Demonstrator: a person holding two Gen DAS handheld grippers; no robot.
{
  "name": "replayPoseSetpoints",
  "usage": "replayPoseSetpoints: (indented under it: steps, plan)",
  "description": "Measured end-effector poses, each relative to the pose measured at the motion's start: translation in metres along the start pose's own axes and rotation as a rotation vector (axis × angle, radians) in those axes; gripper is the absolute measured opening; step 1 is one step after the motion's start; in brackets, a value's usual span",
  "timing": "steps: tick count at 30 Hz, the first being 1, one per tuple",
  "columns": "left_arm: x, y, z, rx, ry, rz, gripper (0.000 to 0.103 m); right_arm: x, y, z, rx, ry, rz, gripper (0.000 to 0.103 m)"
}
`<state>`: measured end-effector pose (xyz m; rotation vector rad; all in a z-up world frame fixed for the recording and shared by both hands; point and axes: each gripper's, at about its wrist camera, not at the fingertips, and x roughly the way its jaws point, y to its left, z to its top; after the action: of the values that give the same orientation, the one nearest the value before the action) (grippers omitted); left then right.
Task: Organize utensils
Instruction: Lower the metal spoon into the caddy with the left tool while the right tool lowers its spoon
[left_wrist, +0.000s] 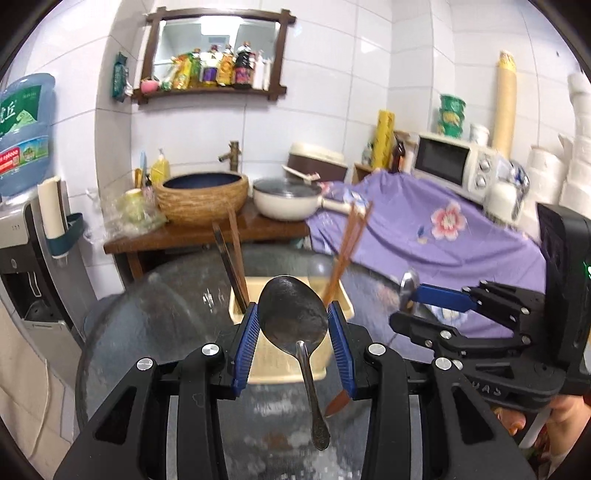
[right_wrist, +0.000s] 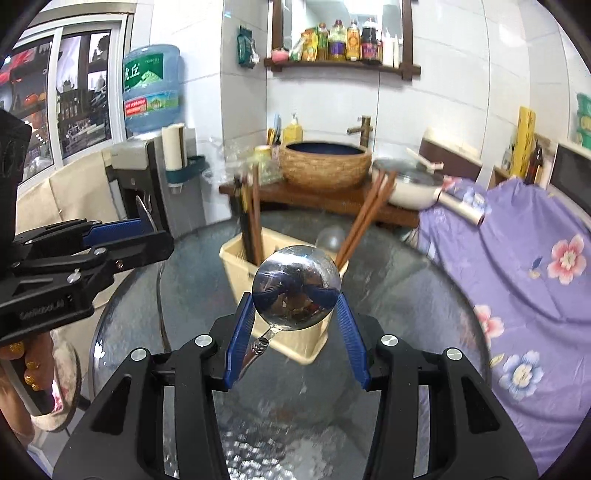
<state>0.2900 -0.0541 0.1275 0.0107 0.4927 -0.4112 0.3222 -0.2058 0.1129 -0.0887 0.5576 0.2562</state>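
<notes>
Holding two spoons above a round glass worktop (right_wrist: 424, 295), we grip one in each hand-held gripper. The left hand-held gripper (left_wrist: 291, 317) is partly closed, its blue pads clamping the bowl of a dull metal spoon (left_wrist: 291, 314), the handle dangling down toward us. The right hand-held gripper (right_wrist: 295, 306) pinches a shiny round soup spoon (right_wrist: 295, 288) the same way, by the bowl's edges. Just ahead stands the cream utensil caddy (right_wrist: 251, 273), already holding dark chopsticks (right_wrist: 253, 221) in one compartment and reddish-brown chopsticks (right_wrist: 365, 218) in another. We judge the risk to be slippage: smooth curved metal held only at the rim could pivot or drop onto the glass, and a swinging handle could catch the caddy's rim or knock the chopsticks.
</notes>
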Motion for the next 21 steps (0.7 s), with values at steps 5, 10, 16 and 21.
replayPoseSetpoints:
  steps: [5,10,16,21]
  plan:
    - [0.010,0.010,0.036,-0.040,-0.057,0.056,0.037,-0.003,-0.003,0.037,-0.027,-0.049,-0.062,0.047]
    - [0.025,0.018,0.067,-0.078,-0.123,0.099,0.037,0.003,-0.012,0.074,-0.036,-0.081,-0.135,0.047]
    - [0.060,0.022,0.078,-0.112,-0.140,0.149,0.037,0.025,-0.016,0.093,-0.056,-0.087,-0.202,0.047]
    - [0.088,0.021,0.062,-0.090,-0.145,0.185,0.037,0.052,-0.011,0.081,-0.091,-0.066,-0.231,0.047]
